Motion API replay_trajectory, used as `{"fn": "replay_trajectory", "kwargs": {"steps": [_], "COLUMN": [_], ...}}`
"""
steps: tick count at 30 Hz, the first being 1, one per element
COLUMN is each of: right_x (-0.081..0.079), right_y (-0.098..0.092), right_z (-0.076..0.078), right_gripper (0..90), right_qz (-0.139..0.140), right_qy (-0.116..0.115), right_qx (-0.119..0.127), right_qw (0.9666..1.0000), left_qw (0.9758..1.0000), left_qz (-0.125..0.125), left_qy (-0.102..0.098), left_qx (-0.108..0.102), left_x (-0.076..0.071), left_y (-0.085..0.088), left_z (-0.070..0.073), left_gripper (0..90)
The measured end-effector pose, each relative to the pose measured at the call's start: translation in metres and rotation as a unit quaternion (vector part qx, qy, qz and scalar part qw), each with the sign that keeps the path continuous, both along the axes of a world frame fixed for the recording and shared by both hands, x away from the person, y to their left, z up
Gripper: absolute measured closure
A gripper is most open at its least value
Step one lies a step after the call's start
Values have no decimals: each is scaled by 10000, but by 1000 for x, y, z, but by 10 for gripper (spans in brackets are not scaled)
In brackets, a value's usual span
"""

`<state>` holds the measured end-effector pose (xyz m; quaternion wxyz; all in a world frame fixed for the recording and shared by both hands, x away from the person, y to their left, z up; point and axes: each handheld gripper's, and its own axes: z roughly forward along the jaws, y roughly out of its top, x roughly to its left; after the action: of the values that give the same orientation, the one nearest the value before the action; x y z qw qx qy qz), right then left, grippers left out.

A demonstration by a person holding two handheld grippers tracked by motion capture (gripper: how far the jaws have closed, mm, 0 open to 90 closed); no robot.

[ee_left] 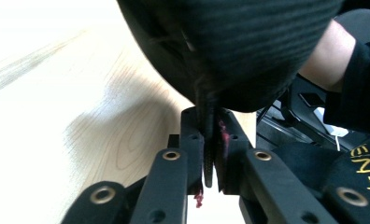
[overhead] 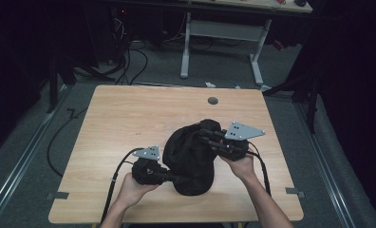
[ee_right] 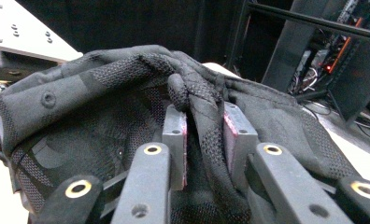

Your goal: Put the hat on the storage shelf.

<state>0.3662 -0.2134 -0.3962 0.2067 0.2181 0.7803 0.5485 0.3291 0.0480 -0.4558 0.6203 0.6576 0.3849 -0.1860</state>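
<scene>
Left tool (overhead: pixel 174 179) at near-left edge of black fabric bag (overhead: pixel 191 156), clenched on thin fold of its cloth; pads pinch it tight in left gripper view (ee_left: pixel 206 154). Bag sits near-centre of wooden counter (overhead: pixel 129 114), slumped between both hands. Right tool (overhead: pixel 206 137) at bag's far-right top; bunched mesh strip (ee_right: pixel 206 126) between pads, touching both, grasped loosely.

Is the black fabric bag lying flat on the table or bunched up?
Bunched up: the black fabric bag sits in a crumpled mound on the wooden table, with folds gathered between both grippers.
</scene>
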Motion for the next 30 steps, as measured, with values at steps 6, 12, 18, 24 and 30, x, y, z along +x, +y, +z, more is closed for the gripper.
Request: {"fn": "replay_trajectory", "kwargs": {"steps": [6, 12, 18, 24, 30], "right_x": [-4, -9, -16, -20, -18], "right_y": [-4, -7, -11, -19, -32], "right_z": [4, 8, 11, 13, -4], "right_gripper": [693, 559, 476, 398, 387], "right_qz": [79, 64, 96, 121, -49], "right_qy": [-28, -61, -73, 13, 501], "right_qx": [58, 168, 45, 99, -42], "right_qw": [9999, 9998, 9999, 9999, 9987], "left_qw": [9999, 9996, 9992, 9986, 9958], "left_qz": [15, 185, 288, 446, 733], "left_qy": [-116, -208, -269, -289, -486], "left_qx": [-23, -46, 45, -63, -259], "left_x": [-5, -7, -9, -8, -8], "left_y": [1, 7, 9, 15, 28], "left_z": [3, 5, 5, 9, 23], "left_gripper": [861, 865, 865, 865, 865]}}
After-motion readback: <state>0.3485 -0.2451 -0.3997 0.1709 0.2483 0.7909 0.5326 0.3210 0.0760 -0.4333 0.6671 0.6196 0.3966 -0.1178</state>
